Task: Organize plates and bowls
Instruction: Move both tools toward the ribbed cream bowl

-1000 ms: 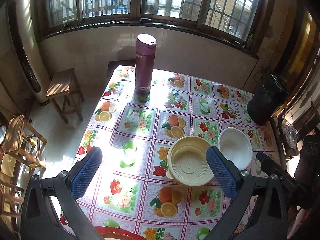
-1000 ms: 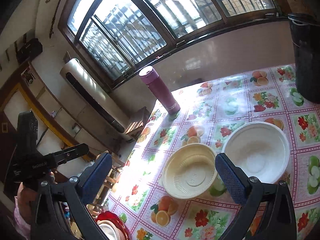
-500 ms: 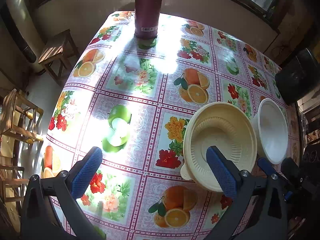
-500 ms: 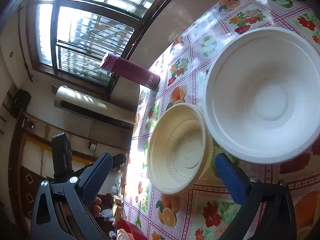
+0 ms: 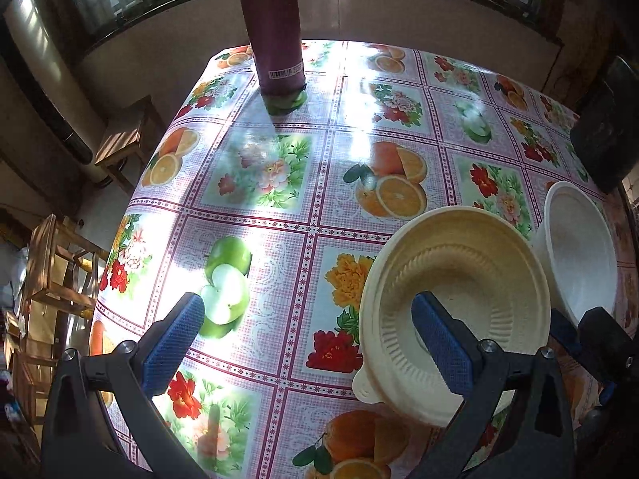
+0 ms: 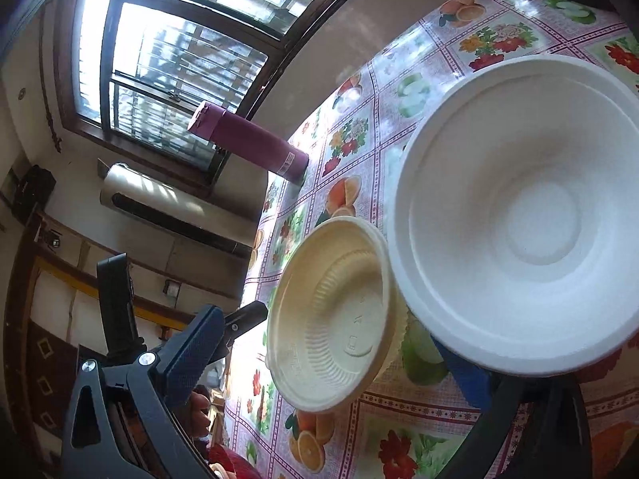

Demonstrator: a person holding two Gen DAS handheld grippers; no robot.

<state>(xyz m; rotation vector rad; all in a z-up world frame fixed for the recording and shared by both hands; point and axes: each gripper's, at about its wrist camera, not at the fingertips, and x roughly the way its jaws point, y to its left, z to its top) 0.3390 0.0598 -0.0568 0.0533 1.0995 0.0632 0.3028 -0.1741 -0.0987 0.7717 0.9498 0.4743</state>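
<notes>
ITEM 1 – left gripper. Jaws spread wide, holding nothing. Vs 1 s ago: dropped low and fwd over the table; its right finger pad now sits inside the cream bowl, left pad over bare cloth. Looks like a rim pinch being set up.

ITEM 2 – right gripper. Jaws wide, nothing gripped. Vs 1 s ago: moved in close and rolled hard; its right pad now lies under the near rim of the white bowl, left pad well off to the side, so jaws straddle both bowls. Contact w/ rim: can't tell.

ITEM 3 – cream bowl. Ribbed disposable, upright on tablecloth, small tab at near rim. Position same as 1 s ago.

ITEM 4 – white bowl. Plain disposable, upright, just beside cream bowl; rims touching or nearly, can't tell which. Not shifted.

ITEM 5 – purple flask. Upright at far edge of table, well apart from bowls.

ITEM 6 – floral/fruit tablecloth. Covers table.

STATUS: only the grippers changed; both bowls untouched. Judged stage: approach done, grasp pending, nesting not yet begun.
</notes>
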